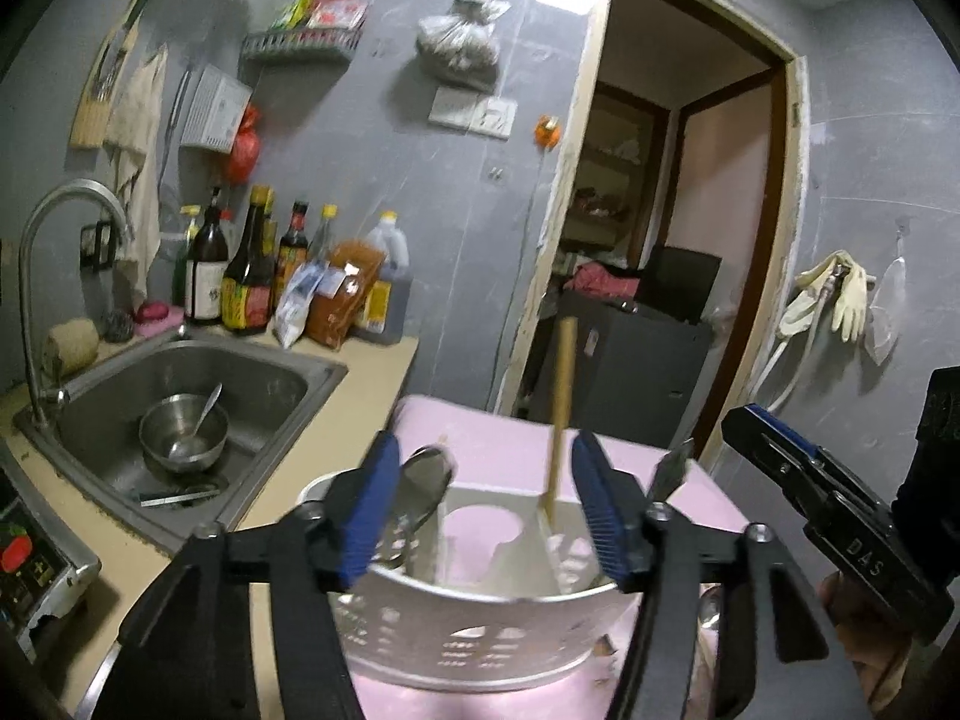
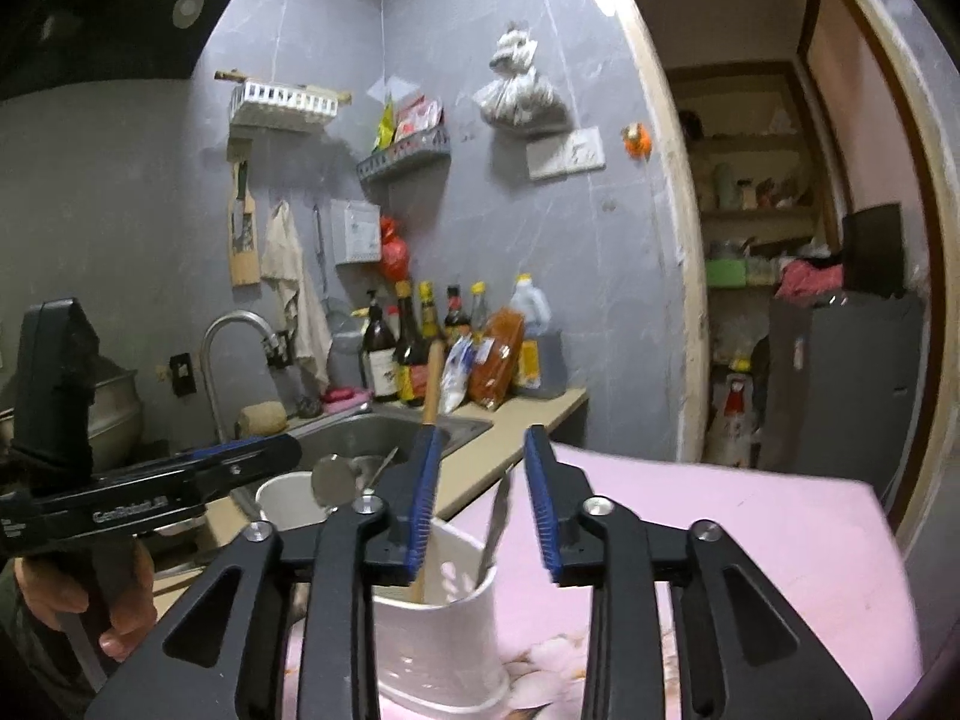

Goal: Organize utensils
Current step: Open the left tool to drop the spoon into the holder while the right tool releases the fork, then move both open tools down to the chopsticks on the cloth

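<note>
A white perforated utensil holder (image 1: 480, 630) (image 2: 444, 630) stands on a pink-covered table (image 1: 510, 432) (image 2: 720, 540). A metal spoon (image 1: 426, 474) (image 2: 333, 480) leans in its left compartment. A wooden stick (image 1: 561, 414) (image 2: 429, 384) stands upright in the right one, and a flat metal utensil (image 2: 498, 516) is beside it. My left gripper (image 1: 486, 510) is open just above the holder, the spoon by its left pad and the stick by its right pad. My right gripper (image 2: 483, 504) is open over the holder, the metal utensil between its pads and untouched. Each gripper shows in the other's view, the right gripper (image 1: 810, 480) and the left gripper (image 2: 180, 480).
A steel sink (image 1: 108, 468) on the left holds a steel bowl (image 1: 183, 432) with a spoon, under a curved faucet (image 1: 36, 276). Sauce bottles (image 1: 246, 276) and packets crowd the counter's back. A doorway (image 1: 660, 210) opens behind the table. A hand (image 2: 120, 600) holds the left gripper.
</note>
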### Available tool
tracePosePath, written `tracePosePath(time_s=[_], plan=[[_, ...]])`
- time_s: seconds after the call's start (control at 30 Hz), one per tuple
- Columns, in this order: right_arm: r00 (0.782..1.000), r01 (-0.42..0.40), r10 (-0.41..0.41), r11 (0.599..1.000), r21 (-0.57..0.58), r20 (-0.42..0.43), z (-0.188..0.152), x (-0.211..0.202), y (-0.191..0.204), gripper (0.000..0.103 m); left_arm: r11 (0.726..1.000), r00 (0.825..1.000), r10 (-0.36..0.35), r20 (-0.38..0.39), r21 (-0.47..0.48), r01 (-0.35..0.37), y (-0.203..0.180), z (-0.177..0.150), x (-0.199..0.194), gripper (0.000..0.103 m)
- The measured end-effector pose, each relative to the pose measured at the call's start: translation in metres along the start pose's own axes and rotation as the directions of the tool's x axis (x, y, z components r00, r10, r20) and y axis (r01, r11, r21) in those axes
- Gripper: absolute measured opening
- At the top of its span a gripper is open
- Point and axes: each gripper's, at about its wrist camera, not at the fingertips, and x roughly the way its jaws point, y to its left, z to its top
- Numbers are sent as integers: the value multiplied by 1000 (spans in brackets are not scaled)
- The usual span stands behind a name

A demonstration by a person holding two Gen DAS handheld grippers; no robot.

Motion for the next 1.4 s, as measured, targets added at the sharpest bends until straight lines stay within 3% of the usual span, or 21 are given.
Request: tracePosePath(time_s=[0.07,0.13,0.23,0.33,0.6,0.77,0.97,1.13,1.4], plan=[[999,32,-32,999,-1,28,5,-12,-5,59,1000,1000,-5,21,17,5,-12,3,-4,65],[995,78,-78,997,-4,57,9,-27,-12,70,1000,999,-11,45,30,9,-23,5,-8,82],[986,136,-135,991,-5,99,14,-51,-23,84,999,996,-24,90,42,20,-38,6,-13,93],[971,197,-193,980,-14,143,16,-78,-33,103,997,992,-47,120,59,40,-54,4,-16,97],[928,335,-316,939,-71,200,11,-133,-51,103,985,987,-113,119,146,95,-97,-10,-16,100],[917,382,-367,921,-74,158,-3,-147,-70,103,970,988,-146,42,204,135,-120,-28,-4,100],[919,394,-392,916,-77,34,-25,-144,-93,103,954,987,-140,-82,257,156,-141,-57,15,100],[921,379,-385,922,-82,-64,-42,-139,-105,103,949,976,-118,-185,267,166,-149,-80,32,100],[913,344,-350,937,-65,-209,-60,-125,-120,98,935,935,-95,-342,291,202,-159,-107,61,99]])
